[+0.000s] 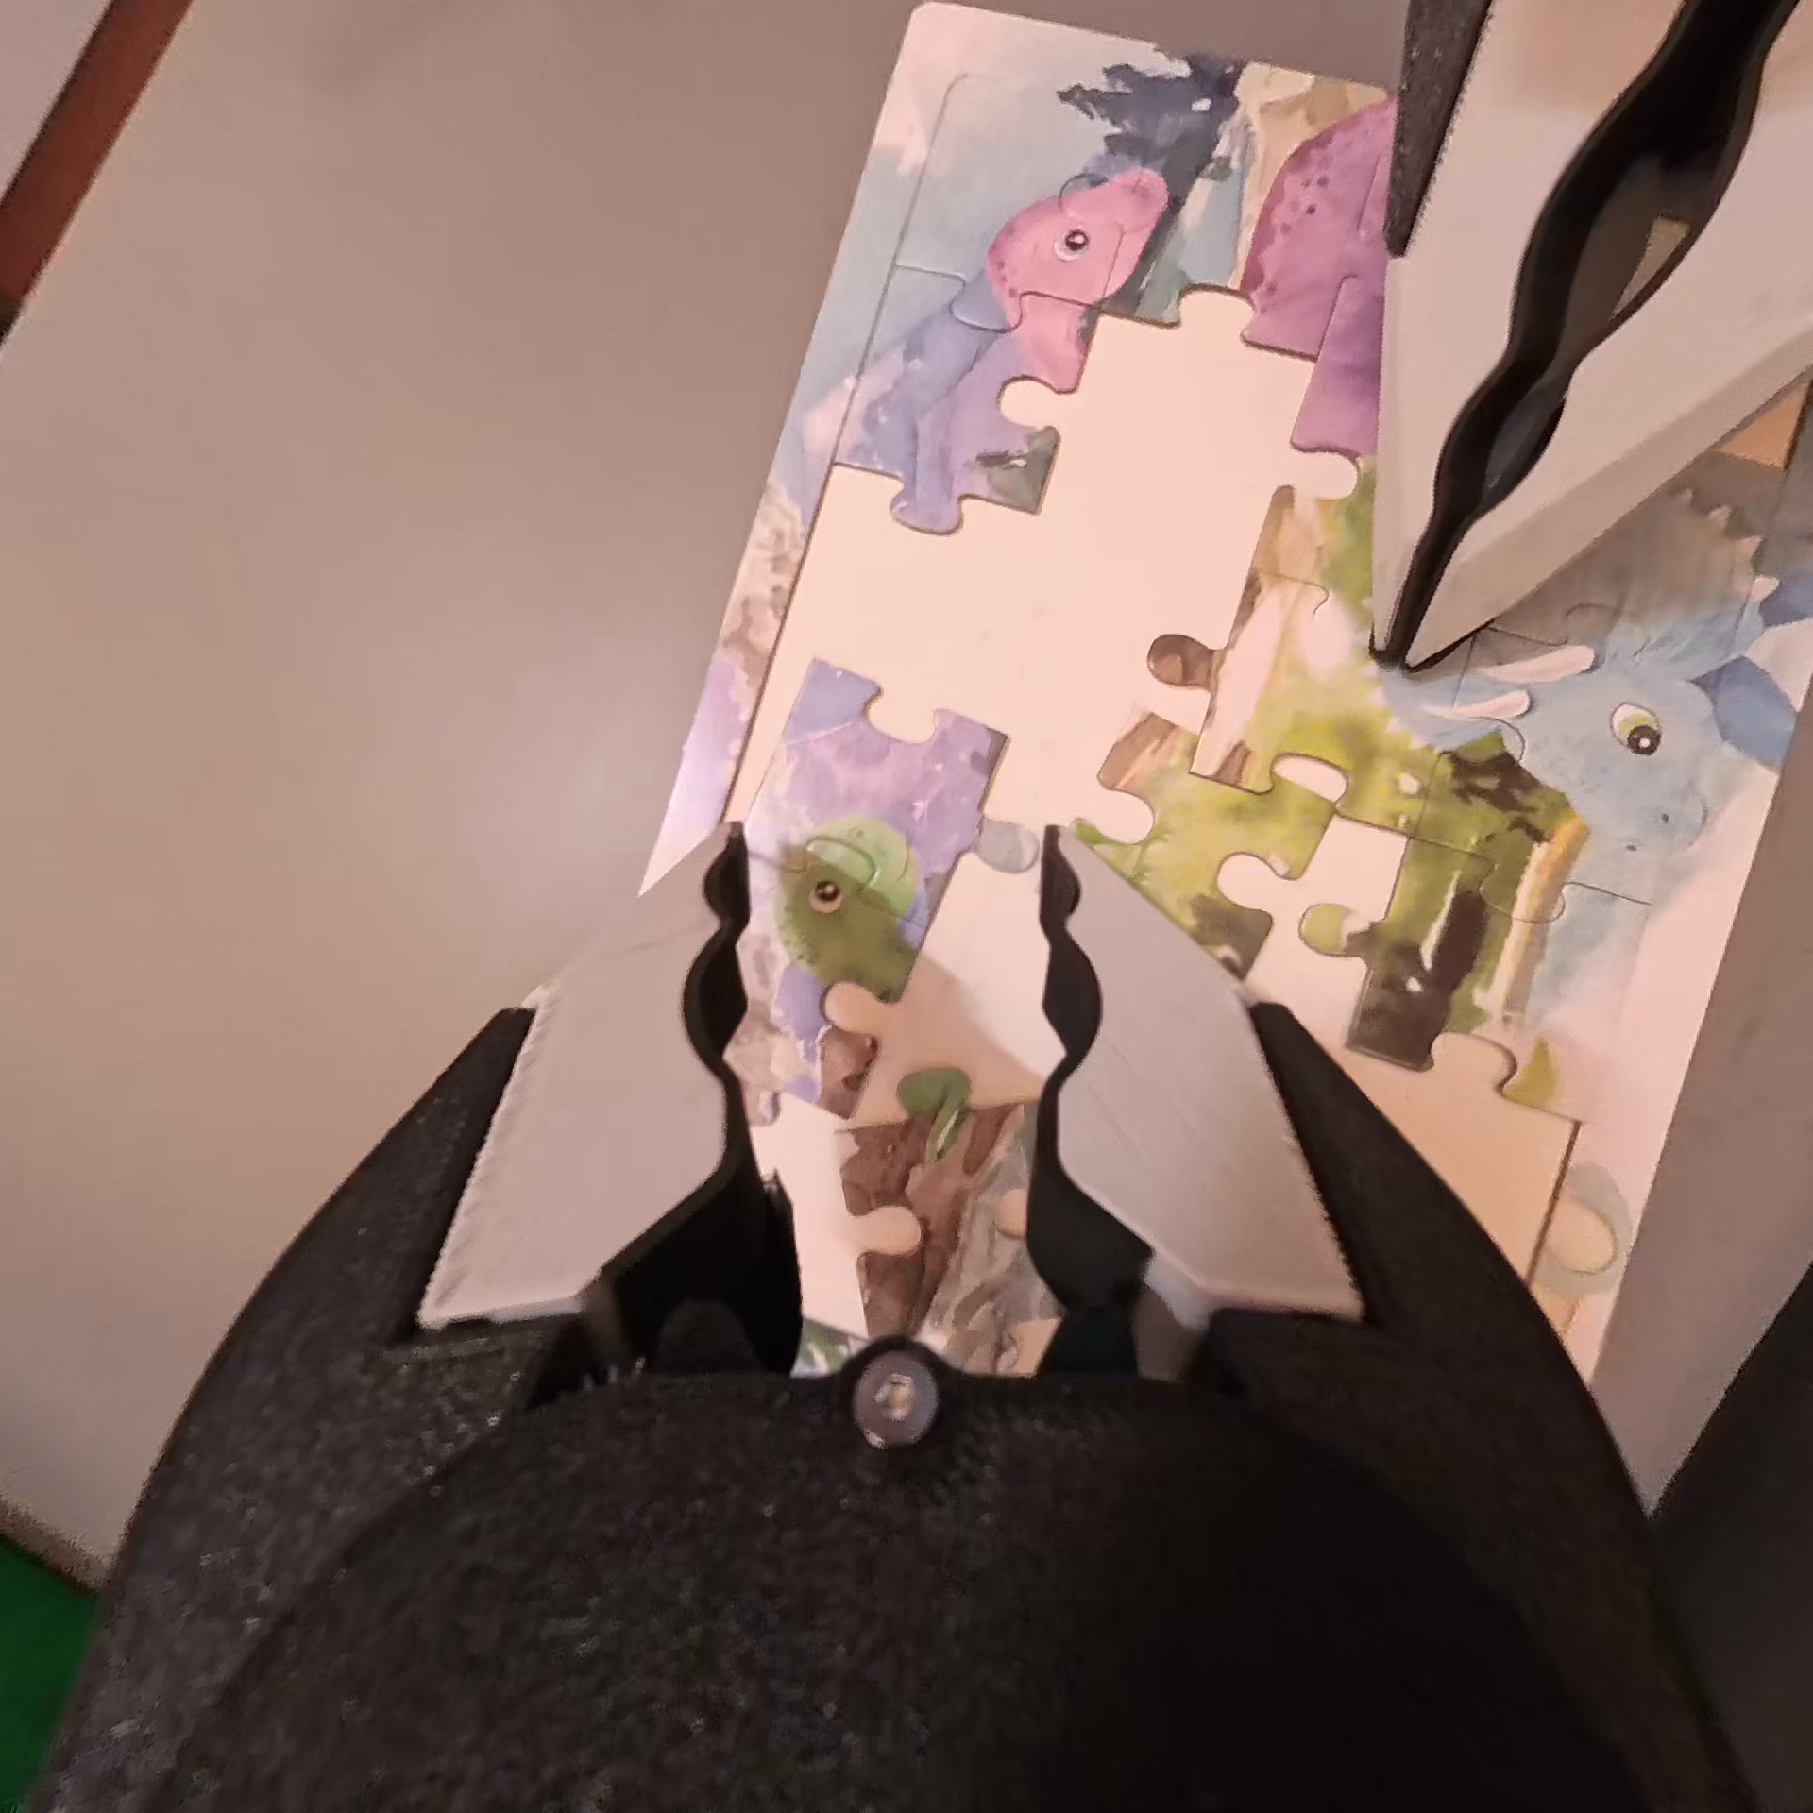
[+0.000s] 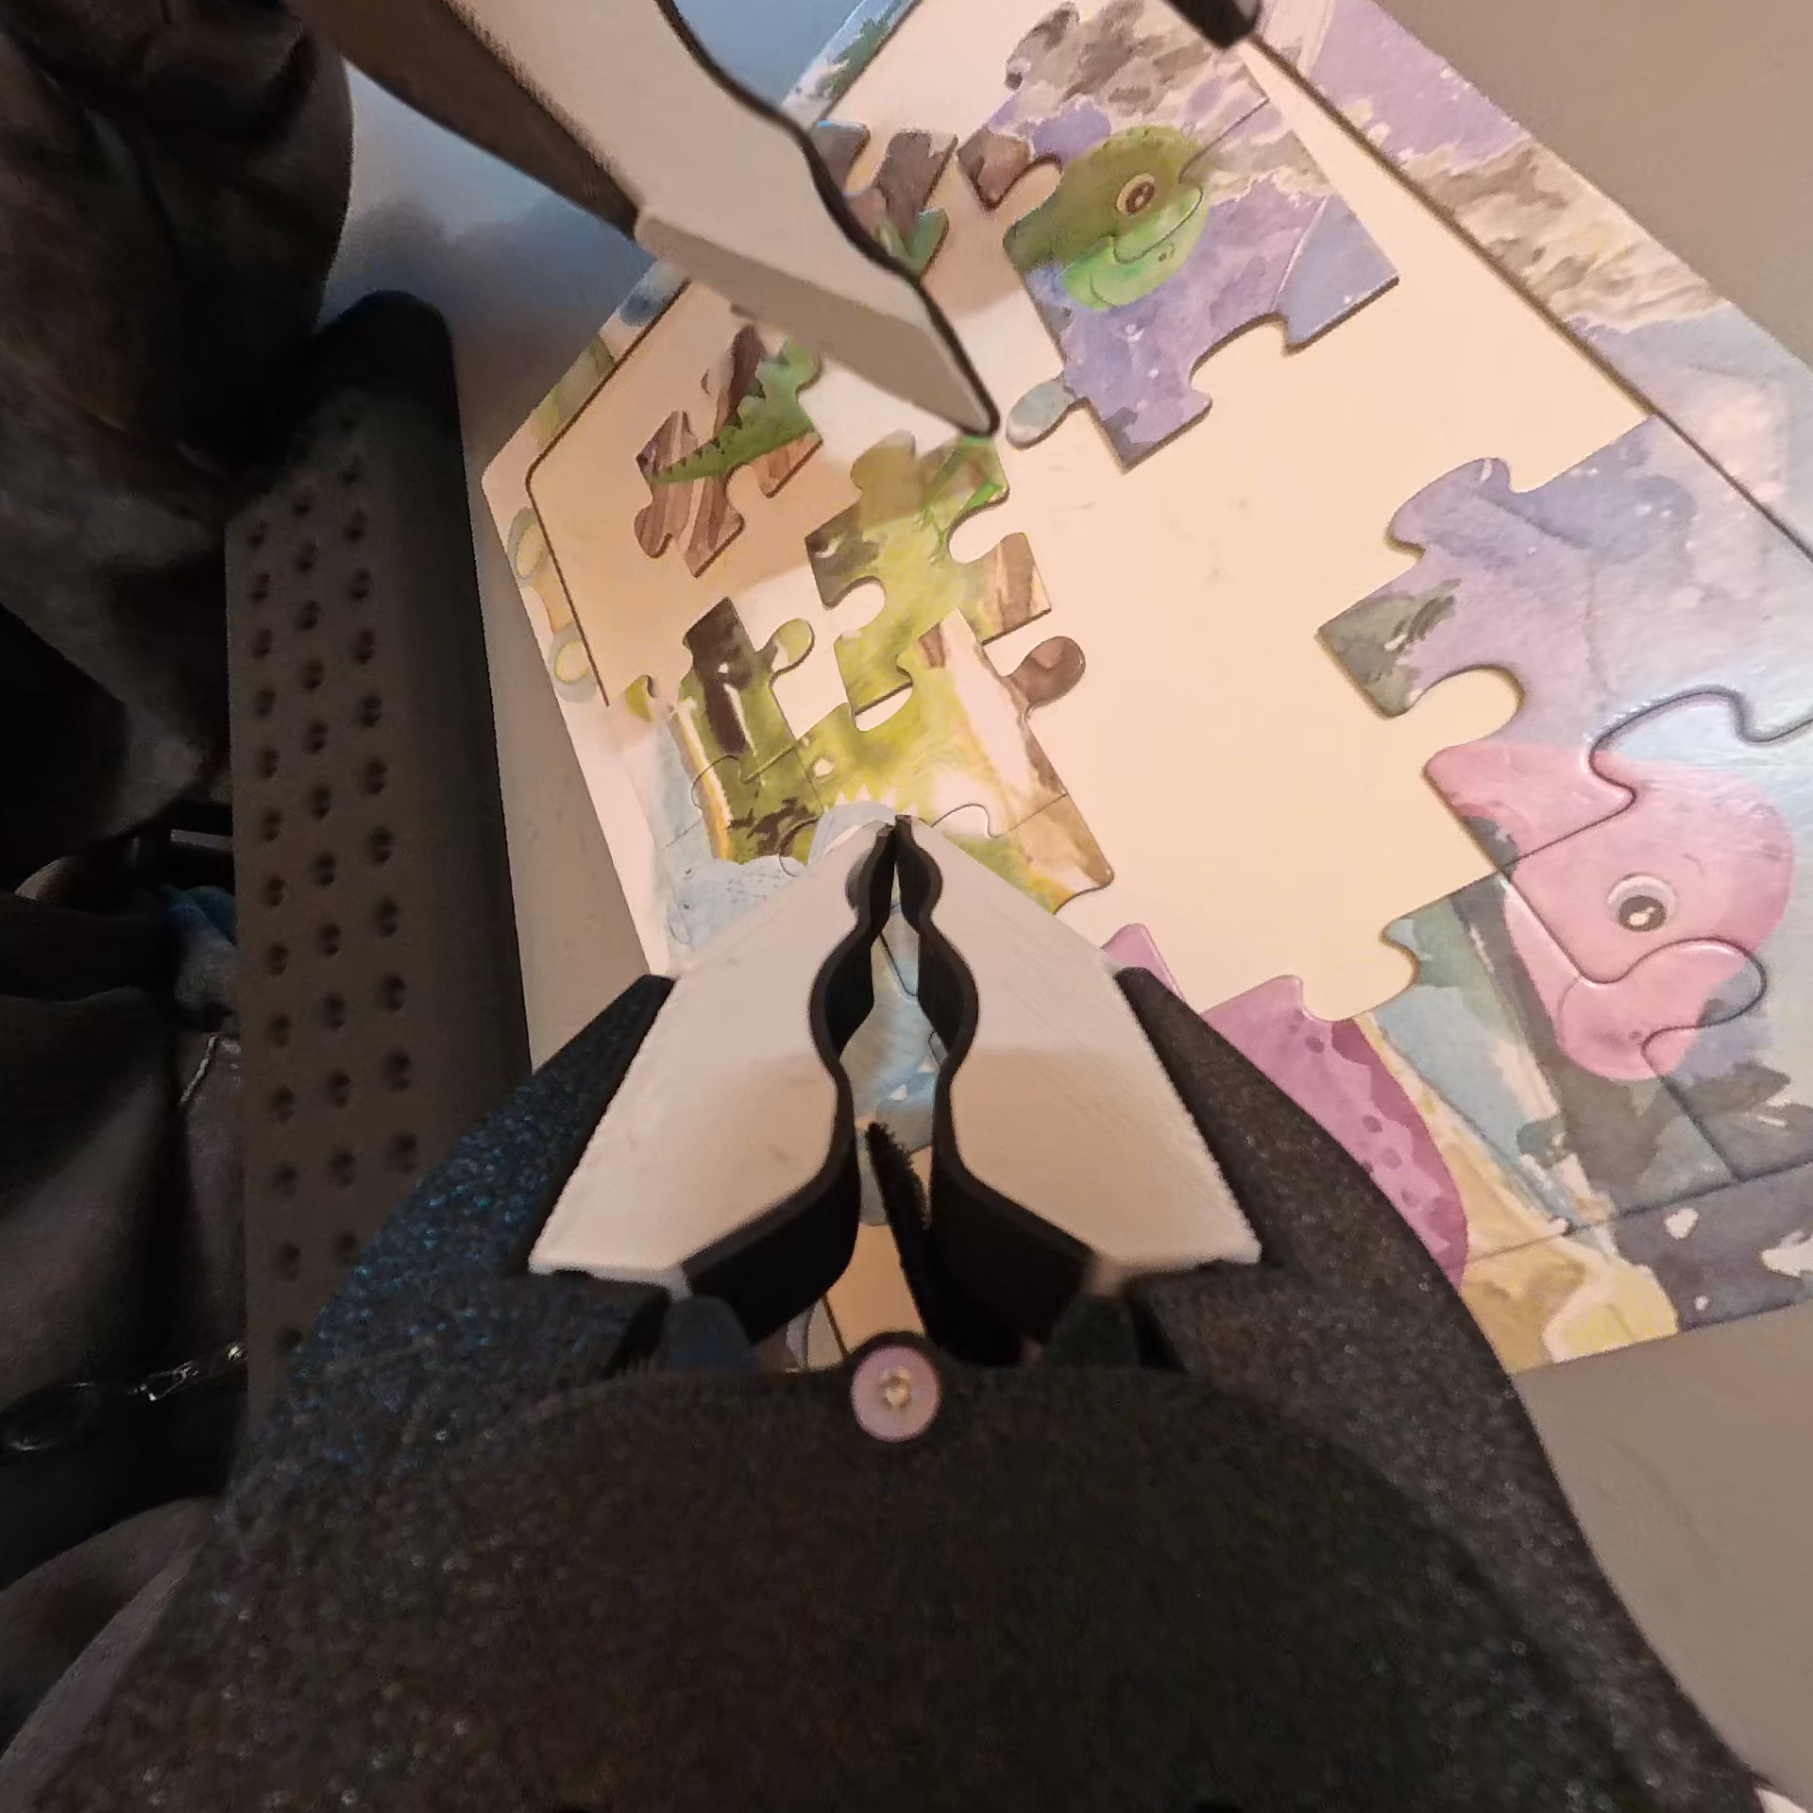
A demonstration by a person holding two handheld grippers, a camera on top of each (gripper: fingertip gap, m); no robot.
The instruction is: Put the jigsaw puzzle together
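Lying flat on the grey table (image 1: 373, 549), the jigsaw puzzle tray (image 1: 981, 589) is partly filled — its pale middle bare, pieces seated along the edges. Pink-dinosaur pieces (image 2: 1629, 903) fill one end; a blue-dinosaur cluster (image 1: 1648, 746) sits on one long side. The green-dinosaur piece (image 1: 854, 903) lies near the other end. Left gripper (image 1: 888, 844) hovers over that piece, jaws spread apart, nothing between them. Right gripper (image 2: 898, 829) — jaws pressed together, empty — has its tips on the blue-dinosaur cluster.

Grey tabletop (image 1: 392, 491), perforated chair armrest (image 2: 324, 785)
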